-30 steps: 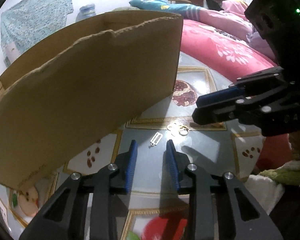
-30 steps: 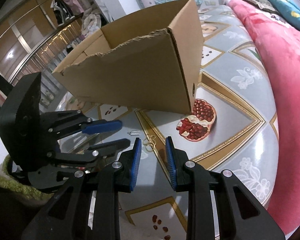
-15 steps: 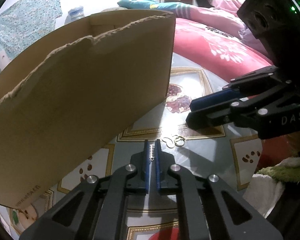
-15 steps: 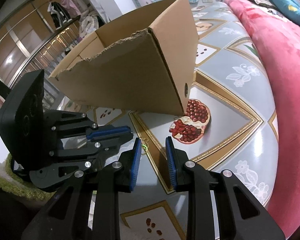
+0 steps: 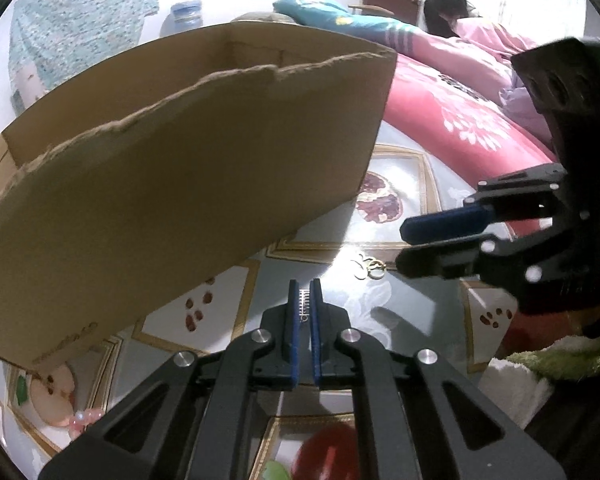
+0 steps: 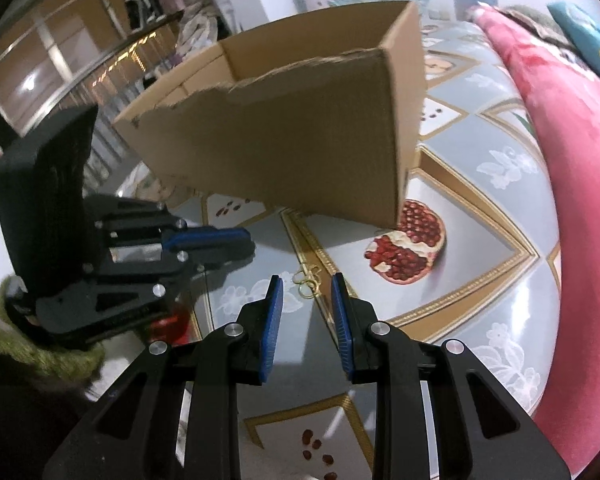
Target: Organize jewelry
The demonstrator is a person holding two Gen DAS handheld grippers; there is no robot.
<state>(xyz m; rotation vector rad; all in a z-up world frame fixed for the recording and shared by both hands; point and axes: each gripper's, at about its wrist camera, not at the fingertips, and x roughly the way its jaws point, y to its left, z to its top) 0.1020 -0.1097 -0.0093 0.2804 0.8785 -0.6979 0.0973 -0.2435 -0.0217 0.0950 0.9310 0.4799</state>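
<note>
Now left tongs (image 5: pixel 304 300) clamped on silver comb (image 5: pixel 303 305), previously apart.

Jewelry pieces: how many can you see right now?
2. A small silver piece is clamped in the left gripper; a gold ring cluster lies on the tabletop ahead of the right gripper. The cardboard box may hide more.

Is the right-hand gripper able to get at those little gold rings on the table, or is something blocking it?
Probably yes. The right gripper is open and points at the gold rings, with bare table between. The cardboard box stands behind them, and the left gripper, shut on a silver piece, is off to the side.
</note>
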